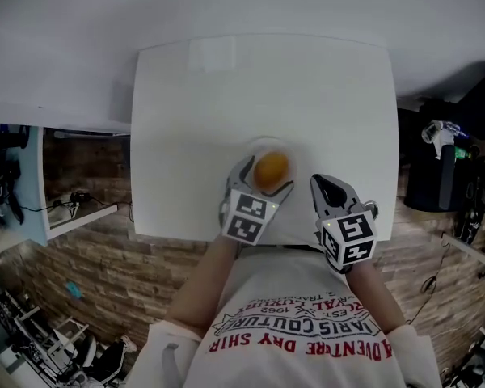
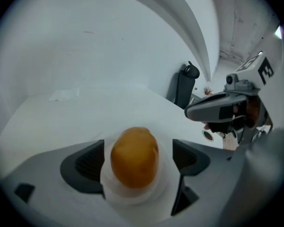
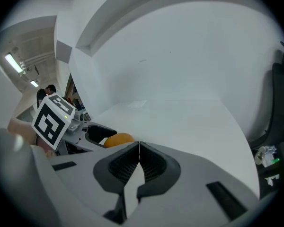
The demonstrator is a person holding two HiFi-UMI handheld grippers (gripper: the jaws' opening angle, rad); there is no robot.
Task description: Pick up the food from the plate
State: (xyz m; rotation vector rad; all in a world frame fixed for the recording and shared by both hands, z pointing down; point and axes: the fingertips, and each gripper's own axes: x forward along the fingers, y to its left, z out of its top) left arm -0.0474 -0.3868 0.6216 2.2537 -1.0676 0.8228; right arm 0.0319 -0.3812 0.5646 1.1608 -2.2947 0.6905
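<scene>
A rounded orange-brown piece of food (image 1: 271,169) sits on a small white plate (image 1: 266,143) near the front edge of the white table (image 1: 226,95). My left gripper (image 1: 263,178) is open around it, with one jaw on each side of the food (image 2: 135,157). White plate (image 2: 132,198) shows between the food and each of the pads (image 2: 83,167), so they are not pressing on it. My right gripper (image 1: 330,191) hovers just to the right of the plate, shut with nothing between its jaws (image 3: 138,162). The food (image 3: 118,139) peeks over its left jaw.
The table's near edge runs just below both grippers, close to the person's torso. Black equipment (image 1: 436,176) stands off the table's right side, and shelving with cables (image 1: 32,192) stands to the left. A black chair back (image 2: 184,86) rises past the table's far right corner.
</scene>
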